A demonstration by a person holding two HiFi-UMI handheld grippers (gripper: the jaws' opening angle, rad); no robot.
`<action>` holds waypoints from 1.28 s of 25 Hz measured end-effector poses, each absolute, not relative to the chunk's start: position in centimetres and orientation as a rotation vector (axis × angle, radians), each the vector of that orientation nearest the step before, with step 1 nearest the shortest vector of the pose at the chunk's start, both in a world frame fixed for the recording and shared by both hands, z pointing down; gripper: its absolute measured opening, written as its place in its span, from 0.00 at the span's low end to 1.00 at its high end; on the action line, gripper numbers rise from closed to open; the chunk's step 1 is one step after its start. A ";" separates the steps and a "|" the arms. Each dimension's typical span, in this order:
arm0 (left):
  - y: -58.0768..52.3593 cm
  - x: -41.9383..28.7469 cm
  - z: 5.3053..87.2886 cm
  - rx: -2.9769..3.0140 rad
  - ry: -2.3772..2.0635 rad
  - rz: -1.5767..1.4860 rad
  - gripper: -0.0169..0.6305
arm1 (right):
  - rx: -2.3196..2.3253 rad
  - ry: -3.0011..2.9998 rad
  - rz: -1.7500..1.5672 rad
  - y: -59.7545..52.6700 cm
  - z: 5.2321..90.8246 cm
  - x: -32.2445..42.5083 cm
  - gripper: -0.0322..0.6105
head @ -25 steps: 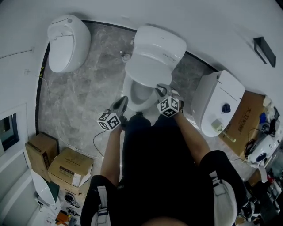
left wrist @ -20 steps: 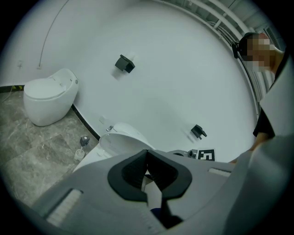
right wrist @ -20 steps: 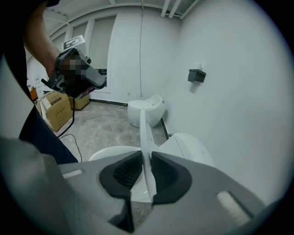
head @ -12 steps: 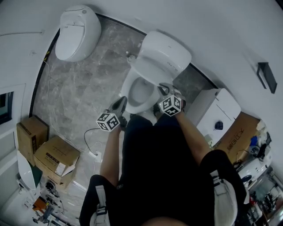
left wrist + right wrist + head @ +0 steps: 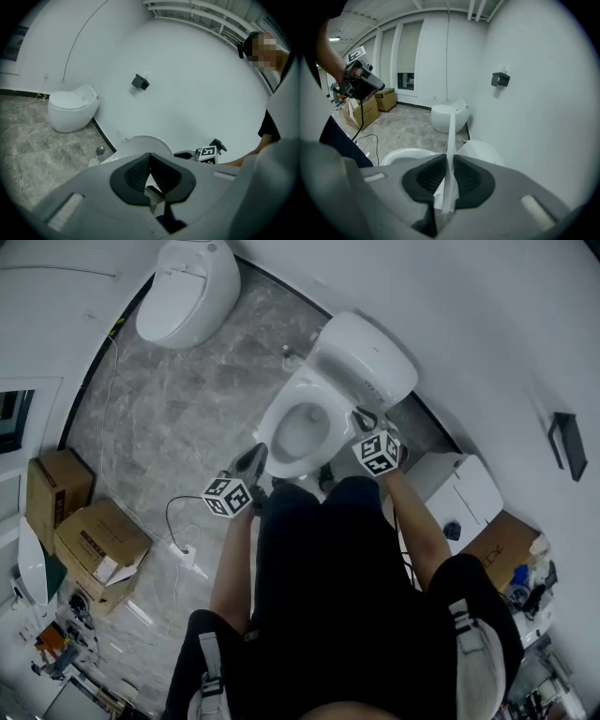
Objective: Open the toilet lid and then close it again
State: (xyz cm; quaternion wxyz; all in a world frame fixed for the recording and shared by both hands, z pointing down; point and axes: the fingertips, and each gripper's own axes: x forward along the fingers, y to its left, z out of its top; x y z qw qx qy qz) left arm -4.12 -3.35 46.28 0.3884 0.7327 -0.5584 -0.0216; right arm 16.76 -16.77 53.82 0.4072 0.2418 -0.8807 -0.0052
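Gripping the raised toilet lid (image 5: 370,352) by its thin edge, the right gripper (image 5: 360,416) has its fingers (image 5: 467,176) drawn narrow and pressed on the white panel, which stands upright between them. The lid leans back at one o'clock from the open bowl (image 5: 302,427). The left gripper (image 5: 255,458) hovers at the bowl's seven o'clock, its fingers closed together on nothing. A second toilet (image 5: 187,287) sits at eleven o'clock on the grey marble floor (image 5: 187,399), and another white fixture (image 5: 459,498) at four o'clock. Cardboard boxes (image 5: 94,545) lie at eight o'clock; the white label (image 5: 106,569) on one is too small to read. Black-and-white square markers (image 5: 380,454) cover each gripper's cube.
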 end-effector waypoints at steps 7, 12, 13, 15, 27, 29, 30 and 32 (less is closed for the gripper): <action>-1.5 -4.3 46.0 1.793 -1.526 -0.133 0.04 | 0.615 -2.177 -0.025 -20.2 53.7 18.8 0.14; 0.3 -5.5 45.7 1.743 -1.602 -0.156 0.04 | 0.638 -2.173 0.016 -22.5 53.8 19.8 0.14; 0.6 -5.6 45.7 1.732 -1.618 -0.164 0.04 | 0.655 -2.175 0.048 -23.1 54.0 20.1 0.13; 1.3 -6.1 45.7 1.708 -1.646 -0.180 0.04 | 0.694 -2.173 0.124 -24.4 54.4 20.7 0.11; 3.9 -7.5 45.5 1.621 -1.725 -0.219 0.04 | 0.828 -2.083 0.284 -30.4 56.2 23.7 0.10; 4.0 -7.7 45.4 1.622 -1.728 -0.217 0.04 | 0.837 -2.074 0.291 -30.9 56.2 24.2 0.10; 4.0 -7.7 45.3 1.622 -1.728 -0.215 0.04 | 0.838 -2.072 0.294 -31.0 56.2 24.3 0.10; 4.2 -8.0 45.3 1.622 -1.727 -0.209 0.04 | 0.841 -2.075 0.301 -31.0 56.3 24.2 0.10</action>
